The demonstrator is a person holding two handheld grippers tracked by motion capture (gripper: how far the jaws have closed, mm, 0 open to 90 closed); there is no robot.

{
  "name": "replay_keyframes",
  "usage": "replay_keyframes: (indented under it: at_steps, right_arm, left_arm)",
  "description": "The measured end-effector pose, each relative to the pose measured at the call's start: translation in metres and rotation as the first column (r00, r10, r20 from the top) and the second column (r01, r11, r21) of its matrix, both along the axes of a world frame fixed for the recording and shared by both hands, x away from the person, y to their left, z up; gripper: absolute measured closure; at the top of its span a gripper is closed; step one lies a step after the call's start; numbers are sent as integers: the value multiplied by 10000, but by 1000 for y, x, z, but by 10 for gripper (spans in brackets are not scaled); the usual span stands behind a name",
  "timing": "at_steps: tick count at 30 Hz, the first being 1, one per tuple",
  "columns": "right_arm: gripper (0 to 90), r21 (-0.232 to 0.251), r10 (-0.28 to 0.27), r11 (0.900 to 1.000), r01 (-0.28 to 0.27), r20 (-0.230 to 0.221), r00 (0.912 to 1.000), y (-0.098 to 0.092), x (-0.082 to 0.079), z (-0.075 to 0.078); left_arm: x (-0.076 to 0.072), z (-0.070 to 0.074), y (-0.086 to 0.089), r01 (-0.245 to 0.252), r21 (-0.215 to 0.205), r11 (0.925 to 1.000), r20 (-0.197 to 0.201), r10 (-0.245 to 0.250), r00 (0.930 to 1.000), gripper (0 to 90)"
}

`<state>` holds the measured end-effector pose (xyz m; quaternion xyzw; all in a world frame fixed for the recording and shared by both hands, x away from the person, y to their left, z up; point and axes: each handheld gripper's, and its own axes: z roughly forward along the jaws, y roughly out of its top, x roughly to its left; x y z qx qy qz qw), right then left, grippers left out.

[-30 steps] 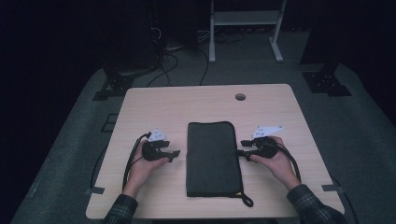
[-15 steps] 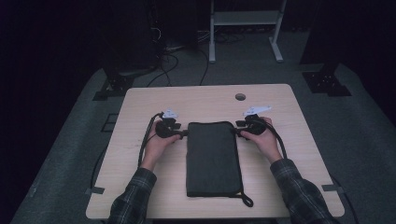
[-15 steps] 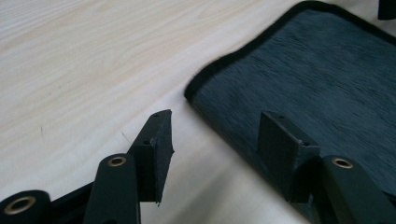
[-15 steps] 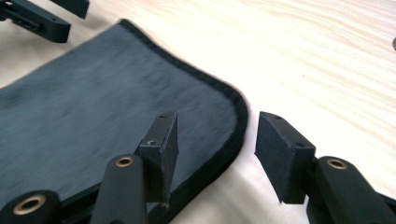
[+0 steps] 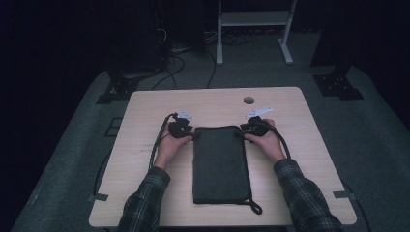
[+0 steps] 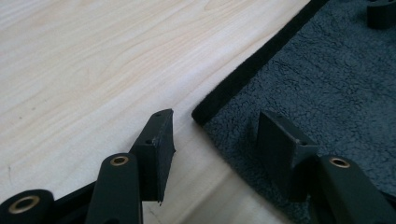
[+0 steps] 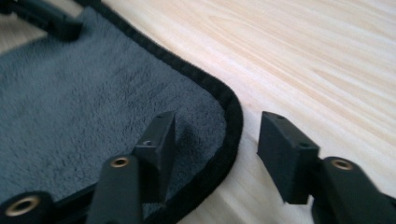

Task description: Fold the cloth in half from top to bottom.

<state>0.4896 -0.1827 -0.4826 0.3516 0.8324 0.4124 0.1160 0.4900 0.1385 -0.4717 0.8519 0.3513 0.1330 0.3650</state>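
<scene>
I have the folded dark towel (image 5: 220,164) lying flat on the table (image 5: 145,111) with its long axis running straight away from me, and what matters now is that each of its two far corners sits inside a gripper's gap. In the left gripper view the left gripper (image 6: 215,135) straddles the corner: the black-bound edge comes to a point between the jaws, one jaw over bare wood to the outside, the other over the fleecy cloth on the inside. The right gripper (image 7: 217,137) mirrors that in its own view, one jaw planted over the cloth, the other outside the rounded, piped corner over the wood. The left jaws have just been closing, the right jaws opening a little, and both now stand about half open with the corner between them but the pads not yet pressing on it, so I hold nothing so far. From above, the left hand (image 5: 169,142) and the right hand (image 5: 263,140) sit level with each other at the towel's far end, each about equally near its corner, forearms angled in from my side of the table, grippers low and pointed inward toward each other. I judge a squeeze on both sides comes next.
</scene>
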Motion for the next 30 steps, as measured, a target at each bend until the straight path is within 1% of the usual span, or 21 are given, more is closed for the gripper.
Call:
replay_keyframes:
  at_steps: [2,4,5,6,7,8,10,11,12,15,16,17,18,19,21,22,23,25,26,28,30]
  right_arm:
    - [453,-122,118,9999,-117,99,9999,3,1,0]
    - [523,-98,132,9999,-131,124,9998,5,1,0]
    - [562,-18,260,9997,-259,74,9996,6,1,0]
    - [582,-15,223,9998,-223,54,9997,6,1,0]
    - [626,16,204,9998,-204,66,9998,6,1,0]
    - [674,191,205,9996,-203,-93,9997,5,1,0]
    - [734,368,203,9991,-192,-312,9993,3,2,0]
    - [759,472,238,9987,-217,-454,9987,3,2,-1]
    - [773,500,241,9985,-217,-478,9986,3,2,-1]
    - [797,297,93,9995,-76,-580,9983,6,2,2]
    - [799,216,44,9998,-31,-572,9984,7,2,2]
    - [803,-5,-24,10000,24,-458,9989,9,3,4]
    - [804,-81,-105,9999,101,-413,9991,10,3,6]
    - [804,-169,-215,9996,210,-287,9994,11,3,8]
    - [805,9,-358,9994,358,17,9994,10,5,16]
    - [805,122,-414,9991,413,66,9991,10,5,19]
    - [804,185,-419,9990,415,189,9989,8,7,25]
    - [804,460,-408,9982,391,368,9985,6,8,38]
    - [804,561,-395,9977,370,439,9983,5,8,43]
    - [804,769,-253,9968,197,720,9971,3,5,57]
    - [804,895,-74,9960,-6,892,9960,1,-1,66]
  left_arm:
    - [0,0,-1,109,-54,9999,29,-109,9999,500]
    - [-1,-1,-3,216,-203,9996,12,-216,9998,591]
    - [-1,-1,-3,213,-272,9994,-59,-215,9998,630]
    - [-1,-1,-4,227,-368,9991,-140,-233,9996,666]
    - [-1,0,-3,255,-506,9984,-341,-273,9990,711]
    - [0,0,-3,271,-586,9979,-425,-296,9987,759]
    - [0,-1,-3,198,-841,9963,-661,-254,9975,820]
    - [0,-1,-3,153,-861,9962,-710,-215,9972,836]
    - [0,-1,-3,77,-902,9959,-784,-148,9968,842]
    - [2,-1,-3,-27,-1054,9944,-849,-63,9964,850]
    - [3,0,-2,-75,-1136,9935,-766,-13,9971,851]
    - [3,1,-2,-141,-1191,9928,-733,54,9973,851]
    - [4,3,-1,-223,-1354,9905,-614,141,9980,851]
    - [5,6,0,-233,-1379,9902,-485,167,9987,851]
    - [6,13,0,-268,-1449,9891,-186,243,9995,850]
    - [7,20,0,-233,-1540,9878,35,241,9997,850]
    - [7,26,0,-193,-1513,9883,268,236,9994,849]
    - [6,37,1,-131,-1507,9885,638,229,9977,847]
    - [4,44,2,-87,-1593,9872,837,223,9962,846]
    - [1,55,5,91,-1691,9856,1050,88,9944,846]
    - [-4,61,7,315,-1722,9846,1143,-118,9934,846]
